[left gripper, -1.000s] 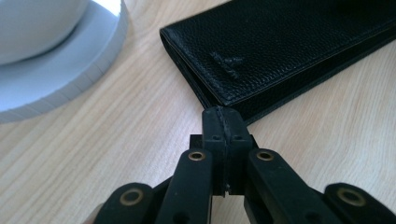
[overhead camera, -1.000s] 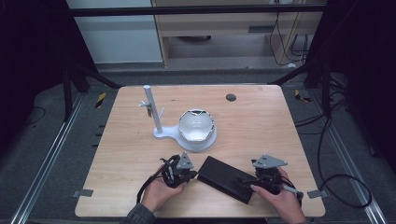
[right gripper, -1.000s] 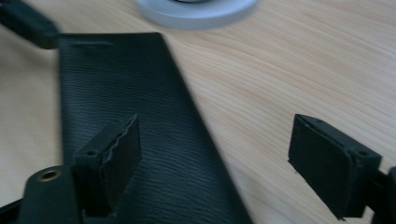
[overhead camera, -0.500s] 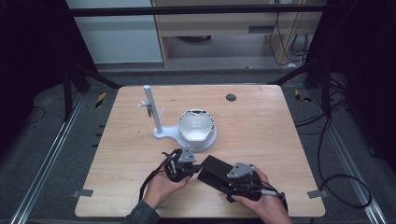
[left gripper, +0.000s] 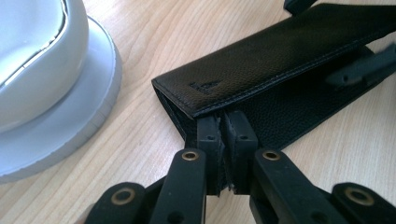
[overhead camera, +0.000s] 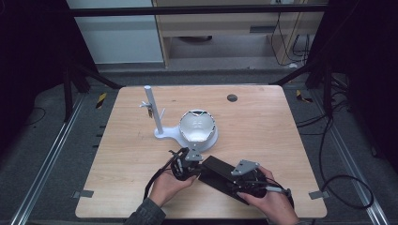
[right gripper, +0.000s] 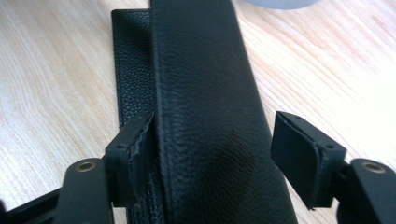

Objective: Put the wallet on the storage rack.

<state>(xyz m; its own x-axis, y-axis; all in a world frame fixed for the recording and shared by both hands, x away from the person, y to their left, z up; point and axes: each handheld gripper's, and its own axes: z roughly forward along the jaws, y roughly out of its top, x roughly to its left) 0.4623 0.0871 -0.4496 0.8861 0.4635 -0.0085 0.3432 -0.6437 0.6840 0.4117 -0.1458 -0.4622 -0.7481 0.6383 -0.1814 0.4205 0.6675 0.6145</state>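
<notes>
Case: a black leather case (overhead camera: 220,177) lies flat on the tabletop (overhead camera: 263,126), near the front edge, set at a slant between the two hands.
Case edges: the near-left corner of the lower flap is pinched; the upper flap stands raised above it, so the mouth gapes along that side.
Left tool: the left tool (left gripper: 226,135) has its jaws closed together on the edge of the case's lower flap, pads pressing on the leather.
Right tool: the right tool (right gripper: 212,149) straddles the raised flap; one pad touches the flap's side, the other stands clear of it. The jaws have just been closing, with the flap between them.
Left hand: the left hand (overhead camera: 166,180) comes in from the bottom edge, tool pointing right toward the case.
Right hand: the right hand (overhead camera: 267,201) lies at the case's far-right end, tool pointing along its length.
Open room: bare wood to the left, right and rear.
Nearby: a white stand (overhead camera: 187,131) with a bowl-shaped shell sits just behind the left tool.
</notes>
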